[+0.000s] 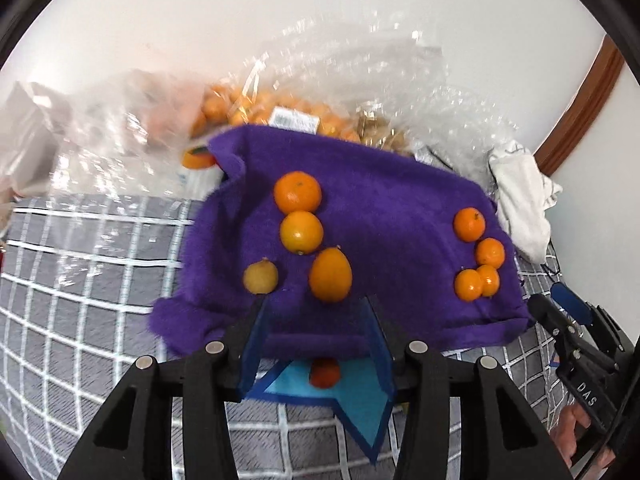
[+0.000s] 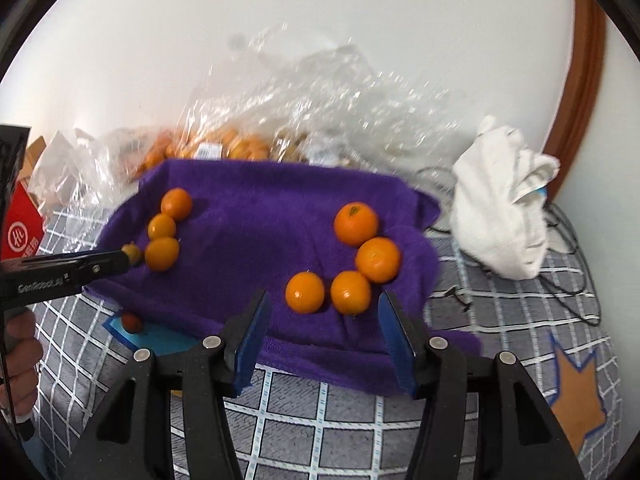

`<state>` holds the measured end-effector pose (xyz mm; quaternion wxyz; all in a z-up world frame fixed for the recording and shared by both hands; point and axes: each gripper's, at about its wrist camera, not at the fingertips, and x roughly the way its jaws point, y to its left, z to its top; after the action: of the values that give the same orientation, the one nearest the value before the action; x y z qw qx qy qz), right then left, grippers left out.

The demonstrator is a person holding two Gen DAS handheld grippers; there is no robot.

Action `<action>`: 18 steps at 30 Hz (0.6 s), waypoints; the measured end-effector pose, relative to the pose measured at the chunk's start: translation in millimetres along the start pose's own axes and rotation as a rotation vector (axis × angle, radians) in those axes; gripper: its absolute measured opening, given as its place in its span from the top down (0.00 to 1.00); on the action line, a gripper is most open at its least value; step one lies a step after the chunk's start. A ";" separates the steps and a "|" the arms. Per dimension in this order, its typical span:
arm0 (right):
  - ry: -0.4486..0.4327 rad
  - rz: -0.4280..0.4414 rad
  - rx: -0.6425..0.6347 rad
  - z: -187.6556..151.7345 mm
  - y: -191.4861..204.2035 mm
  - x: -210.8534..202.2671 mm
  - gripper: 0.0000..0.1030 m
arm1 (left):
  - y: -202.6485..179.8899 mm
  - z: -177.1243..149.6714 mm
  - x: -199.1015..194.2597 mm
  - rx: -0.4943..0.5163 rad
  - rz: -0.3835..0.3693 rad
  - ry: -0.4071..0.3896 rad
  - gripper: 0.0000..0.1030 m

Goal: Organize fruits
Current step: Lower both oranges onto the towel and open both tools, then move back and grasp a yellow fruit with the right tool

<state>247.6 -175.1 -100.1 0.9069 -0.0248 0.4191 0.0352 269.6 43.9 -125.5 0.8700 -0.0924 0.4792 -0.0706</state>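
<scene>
Two groups of citrus are laid out on a purple towel spread over a grey checked bed cover. In the left wrist view, three larger oranges are lined up near the towel's left side, with a small yellowish fruit just beside the nearest of them. Four small mandarins are clustered toward the right edge. A darker reddish fruit is seen off the towel, on a blue star-shaped mat just below the towel's near edge.

The left tool is held spread and empty, close behind the nearest orange; the right tool is likewise parted and empty, poised in front of the two nearest mandarins. Sorting appears well advanced, with the stray fruit on the mat probably the next to be gathered. For that, a tool would need to be lowered over it and closed gently.

Behind the towel, clear plastic bags of fruit are piled against the wall, and a white cloth lies to the right.
</scene>
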 end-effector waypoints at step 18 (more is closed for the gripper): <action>0.002 0.076 0.035 -32.6 20.8 -45.0 0.46 | 32.5 -46.3 -83.8 -0.020 0.030 -0.123 0.57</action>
<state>192.0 -158.7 -87.2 0.9049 0.0073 0.4210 0.0623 187.1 89.0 -88.4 0.8978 -0.0978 0.4268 -0.0468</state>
